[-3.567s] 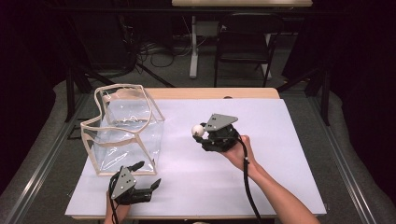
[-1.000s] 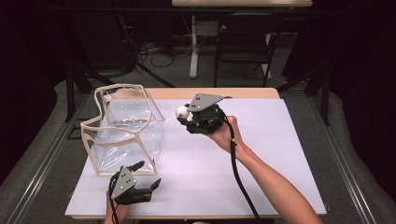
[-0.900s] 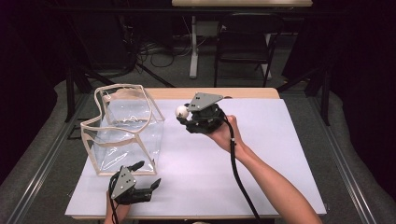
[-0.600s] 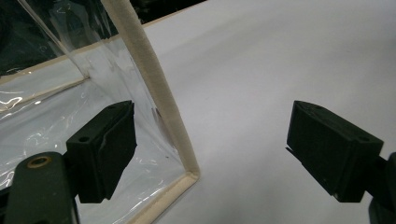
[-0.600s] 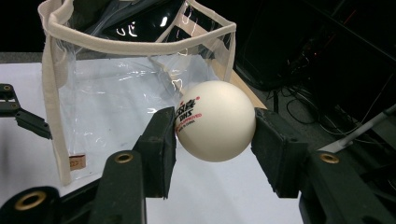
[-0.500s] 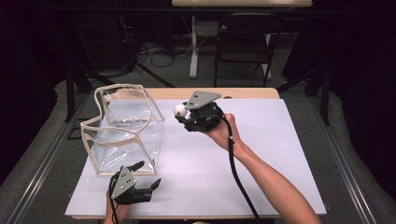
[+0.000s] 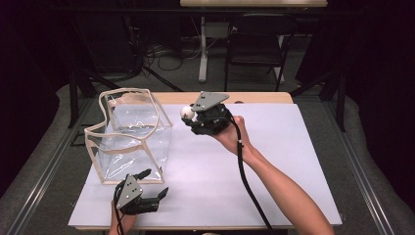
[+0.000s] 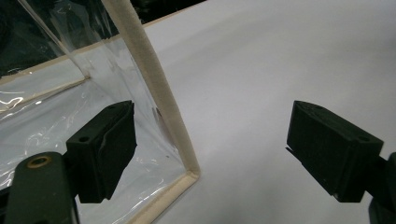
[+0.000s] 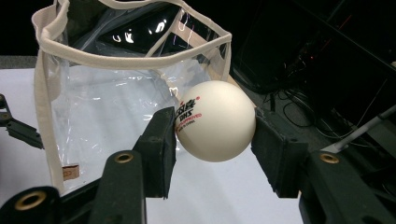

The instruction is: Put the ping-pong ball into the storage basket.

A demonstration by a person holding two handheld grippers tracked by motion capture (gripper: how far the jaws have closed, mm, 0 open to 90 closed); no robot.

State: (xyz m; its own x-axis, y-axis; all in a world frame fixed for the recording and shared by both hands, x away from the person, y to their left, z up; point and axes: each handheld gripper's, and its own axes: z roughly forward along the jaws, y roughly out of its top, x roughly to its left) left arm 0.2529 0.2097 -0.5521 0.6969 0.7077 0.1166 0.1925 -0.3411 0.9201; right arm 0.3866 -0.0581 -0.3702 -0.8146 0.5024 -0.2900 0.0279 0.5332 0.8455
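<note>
Gripping a white table-tennis ball (image 9: 215, 121) between both pads, the right tool (image 7: 192, 116) is held above the surface (image 7: 293, 161), just right of the clear bag's upper rim. In the right gripper view the ball sits squarely between the two black jaws, each pad pressed against one side, with small red and black printed lettering facing the left pad. In the high view the ball (image 7: 186, 112) shows at the left end of the tool, clear of the surface and near the bag without touching it.

The clear plastic bag (image 7: 131, 142), edged in cream fabric trim, stands upright and open-topped on the left part of the white surface. Its rim is bent and uneven. In the right gripper view the bag (image 9: 116, 93) lies directly beyond the ball, its nearest trimmed corner close behind it.

The left tool (image 7: 151, 185) rests low at the near edge of the surface, jaws standing wide apart with nothing between the pads. In the left gripper view a trimmed vertical corner of the bag (image 8: 154, 93) rises just ahead, nearer the left jaw than the right; the left jaw appears to overlap the clear wall, but contact cannot be told.

A black cable (image 7: 247, 181) trails from the right tool along the person's forearm. Beyond the far edge of the surface stand a dark chair (image 7: 254, 49), a white table leg (image 7: 201, 54) and loose floor cables (image 7: 161, 51).
</note>
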